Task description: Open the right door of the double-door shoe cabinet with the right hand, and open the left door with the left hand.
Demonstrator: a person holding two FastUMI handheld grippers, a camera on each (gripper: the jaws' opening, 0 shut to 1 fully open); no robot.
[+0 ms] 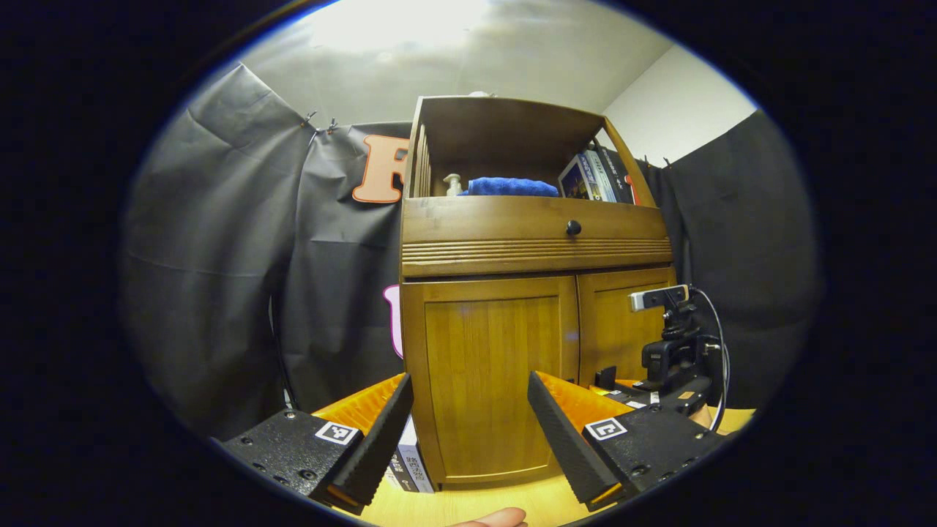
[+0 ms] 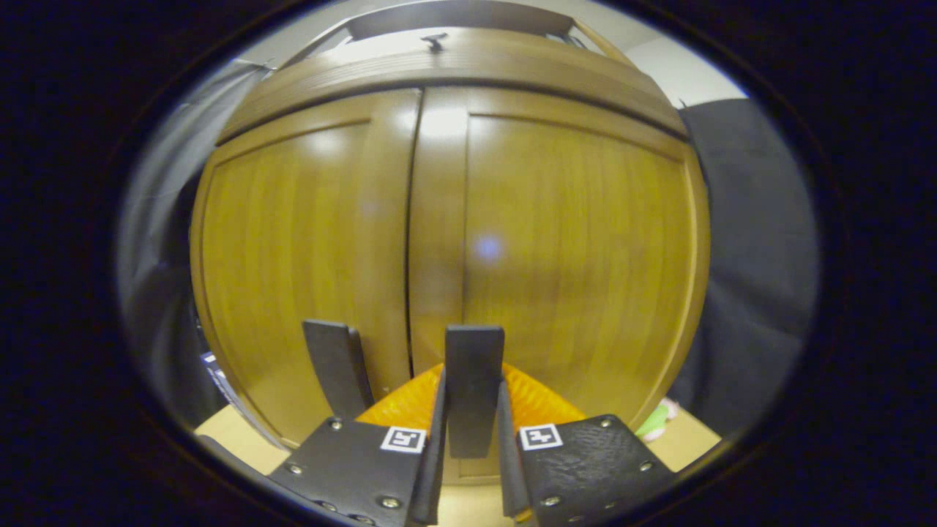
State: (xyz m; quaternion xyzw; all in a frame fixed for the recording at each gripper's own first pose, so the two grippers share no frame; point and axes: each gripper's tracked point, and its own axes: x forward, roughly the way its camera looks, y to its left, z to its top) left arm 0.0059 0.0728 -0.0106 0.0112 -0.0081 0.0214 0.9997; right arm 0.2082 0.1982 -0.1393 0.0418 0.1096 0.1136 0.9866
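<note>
The wooden shoe cabinet (image 1: 498,252) stands on a tabletop, and both of its doors look closed. In the left gripper view, my left gripper (image 1: 470,379) is open, a short way in front of the left door (image 1: 487,366). The right gripper (image 1: 622,386) reaches toward a small black handle (image 1: 606,377) low on the right door (image 1: 622,322). In the right gripper view, the seam (image 2: 413,219) runs between the doors. My right gripper (image 2: 473,378) is shut on the right door's black handle (image 2: 474,351). The left door's handle (image 2: 337,362) stands free beside it.
Above the doors is a drawer with a black knob (image 1: 573,228). The open shelf holds a blue cloth (image 1: 511,187), a white bottle (image 1: 452,183) and books (image 1: 593,178). A box (image 1: 411,462) leans at the cabinet's lower left. A thumb (image 1: 492,518) shows at the bottom.
</note>
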